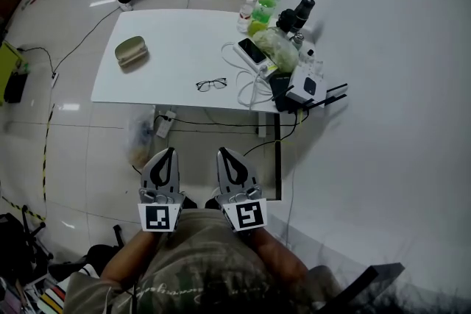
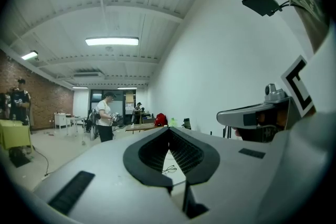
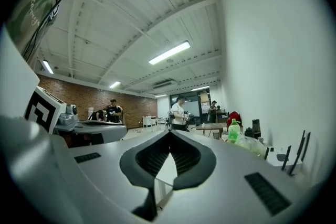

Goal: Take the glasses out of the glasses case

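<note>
Head view: a white surface (image 1: 184, 40) carries the glasses (image 1: 211, 84), lying unfolded out of the olive glasses case (image 1: 132, 51), which sits apart from them at their 10 o'clock. Bottles (image 1: 261, 11) and cables (image 1: 246, 81) crowd the 3 o'clock end. The left gripper (image 1: 169, 153) and right gripper (image 1: 223, 153) hang side by side at 6 o'clock, off the surface and well apart from the glasses.

Left gripper view: jaws meet tip to tip, nothing between them; the glasses show small through the gap below the tips.

Right gripper view: jaws likewise together and empty.
</note>
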